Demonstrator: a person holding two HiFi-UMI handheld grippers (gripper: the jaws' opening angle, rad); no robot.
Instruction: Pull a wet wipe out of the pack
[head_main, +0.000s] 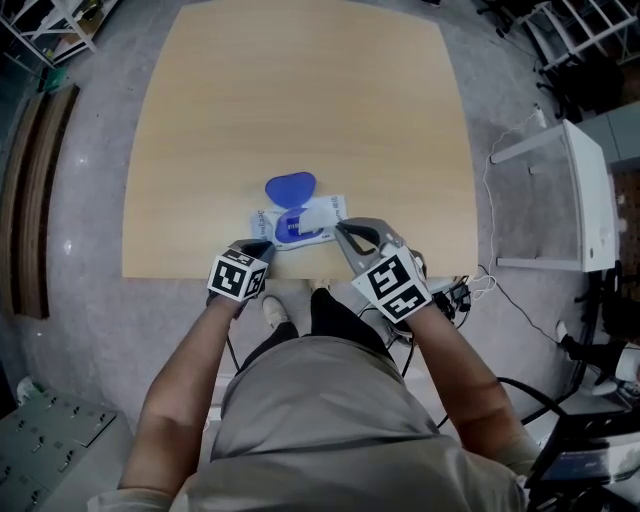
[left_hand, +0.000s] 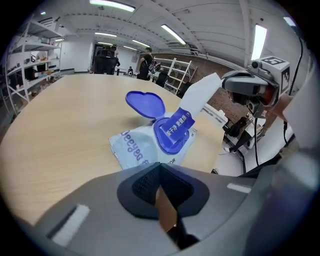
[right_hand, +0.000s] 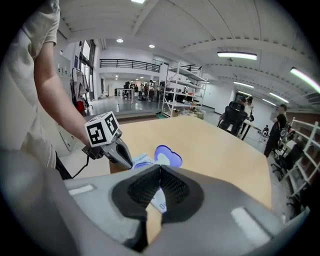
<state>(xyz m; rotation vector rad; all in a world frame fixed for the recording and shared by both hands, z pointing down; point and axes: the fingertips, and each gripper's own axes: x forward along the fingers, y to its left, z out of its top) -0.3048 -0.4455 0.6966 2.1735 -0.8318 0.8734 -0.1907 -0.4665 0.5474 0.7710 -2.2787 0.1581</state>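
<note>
The pale-blue wet-wipe pack (head_main: 262, 220) (left_hand: 131, 146) lies near the table's front edge, its blue lid (head_main: 290, 187) (left_hand: 145, 104) (right_hand: 168, 156) flipped open. A white wipe (head_main: 320, 213) (left_hand: 202, 95) stretches up out of the opening to my right gripper (head_main: 340, 227) (left_hand: 223, 83) (right_hand: 159, 171), which is shut on its free end a little above and right of the pack. My left gripper (head_main: 265, 246) (left_hand: 158, 167) (right_hand: 131, 163) is shut, and its tips meet the pack's near left edge. That edge is hidden under the jaws.
The wooden table (head_main: 300, 90) stretches away beyond the pack. To its right stands a white rack (head_main: 585, 200), and cables (head_main: 480, 285) trail on the floor by the front right corner. Shelving and seated people (right_hand: 235, 117) are far off.
</note>
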